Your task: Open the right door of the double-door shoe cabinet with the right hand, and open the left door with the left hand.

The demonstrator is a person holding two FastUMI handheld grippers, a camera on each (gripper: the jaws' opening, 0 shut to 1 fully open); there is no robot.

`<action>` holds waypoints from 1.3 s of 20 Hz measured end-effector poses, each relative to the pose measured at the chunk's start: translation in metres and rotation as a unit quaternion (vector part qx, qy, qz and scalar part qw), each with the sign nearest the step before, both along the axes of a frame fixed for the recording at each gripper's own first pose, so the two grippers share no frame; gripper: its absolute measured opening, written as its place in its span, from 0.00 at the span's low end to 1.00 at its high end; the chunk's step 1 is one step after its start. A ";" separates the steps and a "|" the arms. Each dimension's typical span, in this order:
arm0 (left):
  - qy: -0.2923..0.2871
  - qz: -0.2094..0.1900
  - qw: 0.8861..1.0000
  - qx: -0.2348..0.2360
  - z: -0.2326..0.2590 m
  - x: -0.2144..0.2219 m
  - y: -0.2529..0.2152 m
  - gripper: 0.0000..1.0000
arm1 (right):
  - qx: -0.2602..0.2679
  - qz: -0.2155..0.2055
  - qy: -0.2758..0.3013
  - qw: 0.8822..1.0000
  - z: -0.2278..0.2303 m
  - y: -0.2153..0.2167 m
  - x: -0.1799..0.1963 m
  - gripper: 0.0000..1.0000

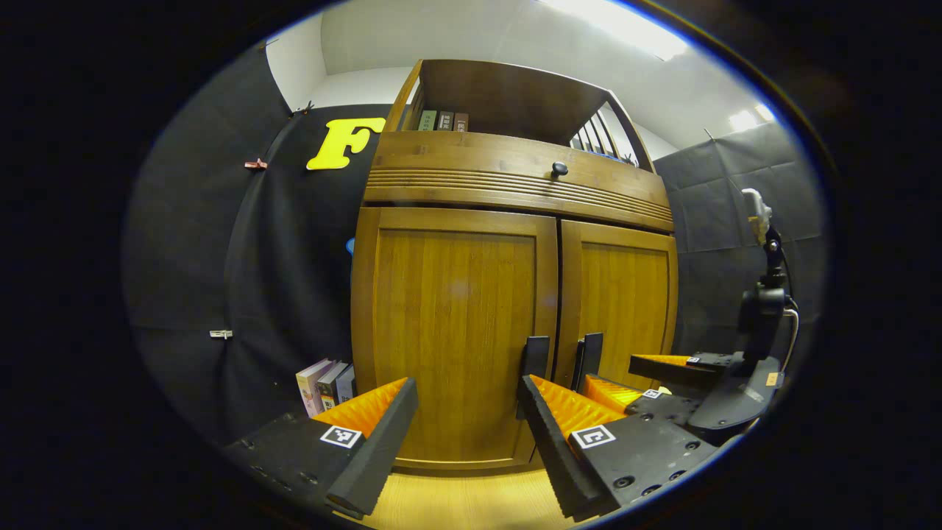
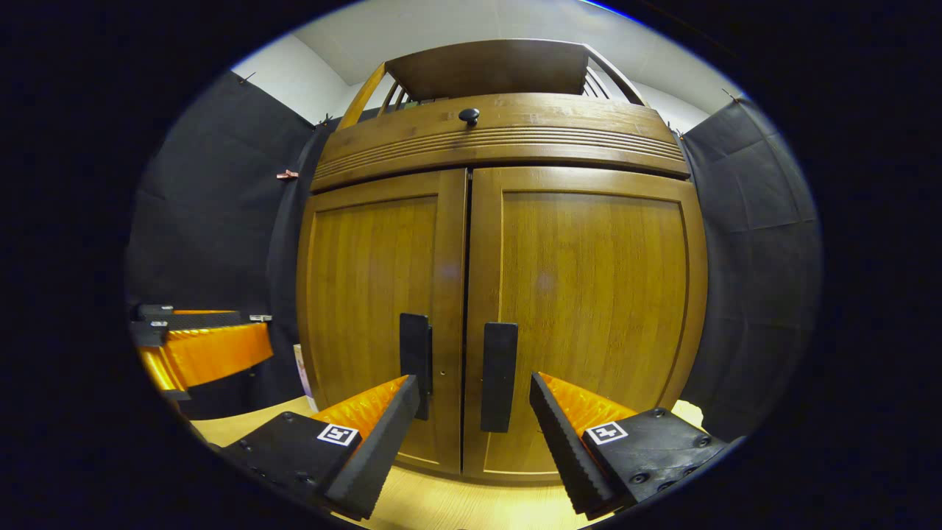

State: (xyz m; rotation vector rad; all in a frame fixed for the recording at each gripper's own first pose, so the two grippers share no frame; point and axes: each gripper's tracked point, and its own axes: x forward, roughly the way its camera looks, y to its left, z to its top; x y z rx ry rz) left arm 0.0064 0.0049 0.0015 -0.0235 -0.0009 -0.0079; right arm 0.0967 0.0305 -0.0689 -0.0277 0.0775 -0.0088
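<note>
Shoe cabinet (image 2: 500,294): wooden, two doors, both closed, standing on a pale wood floor (image 2: 471,504).
Left door (image 1: 452,331) and right door (image 2: 596,309): flush together; each has a dark upright handle beside the centre seam, left handle (image 2: 414,357), right handle (image 2: 499,375).
Drawer band above the doors: ribbed, with a small round knob (image 2: 469,115).
Top shelf: a few books (image 1: 441,121), titles too small to make out.
More books (image 1: 324,383) stand on the floor left of the cabinet.
Left gripper (image 1: 467,401): fingers spread, holding nothing, facing the left door.
Right gripper (image 2: 475,401): fingers spread, empty, the right handle between its tips, apparently untouched.
</note>
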 end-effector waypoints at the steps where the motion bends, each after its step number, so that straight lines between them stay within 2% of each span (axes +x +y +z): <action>1: 0.002 0.001 1.000 -0.002 -0.002 0.001 0.001 0.88 | -0.003 -0.005 0.002 1.000 -0.005 -0.002 0.007 0.96; 3: 0.005 0.005 1.000 -0.004 -0.005 0.002 0.004 0.88 | -0.002 -0.013 0.010 1.000 -0.015 -0.003 0.018 0.96; 4: 0.007 0.008 1.000 -0.004 -0.006 0.003 0.006 0.84 | 0.002 -0.017 0.014 1.000 -0.020 -0.005 0.025 0.96; 5: 0.007 0.011 1.000 -0.004 -0.008 0.004 0.012 0.88 | 0.004 -0.022 0.016 1.000 -0.024 -0.007 0.030 0.96; 10: 0.001 0.023 1.000 -0.005 -0.013 0.011 0.035 0.88 | 0.001 -0.052 0.008 0.999 -0.034 -0.018 0.054 0.96; 12: 0.001 0.029 1.000 -0.007 -0.015 0.016 0.042 0.88 | 0.000 -0.053 0.012 0.999 -0.039 -0.019 0.060 0.82; 13: 0.001 0.031 0.999 -0.009 -0.017 0.018 0.045 0.88 | -0.001 -0.053 0.012 0.998 -0.042 -0.018 0.062 0.86; 16: 0.002 0.037 0.999 -0.015 -0.022 0.025 0.052 0.88 | -0.006 -0.058 0.014 0.998 -0.046 -0.018 0.067 0.79; 17: 0.005 0.038 0.999 -0.015 -0.025 0.026 0.054 0.88 | -0.019 -0.077 0.005 0.997 -0.043 -0.026 0.069 0.64; 19: 0.011 0.042 0.999 -0.016 -0.030 0.028 0.058 0.88 | -0.018 -0.078 0.001 0.997 -0.042 -0.026 0.073 0.33; 20: 0.013 0.043 0.999 -0.018 -0.032 0.028 0.059 0.88 | -0.017 -0.079 0.004 0.997 -0.043 -0.027 0.071 0.42; 21: 0.013 0.045 0.999 -0.019 -0.032 0.028 0.061 0.88 | -0.013 -0.077 0.004 0.997 -0.045 -0.028 0.071 0.33; 22: 0.013 0.047 0.999 -0.020 -0.032 0.028 0.063 0.88 | -0.014 -0.074 0.005 0.997 -0.043 -0.028 0.069 0.29; 26: 0.008 0.049 0.999 -0.014 -0.028 0.024 0.062 0.87 | -0.018 -0.065 0.011 0.998 -0.042 -0.027 0.066 0.29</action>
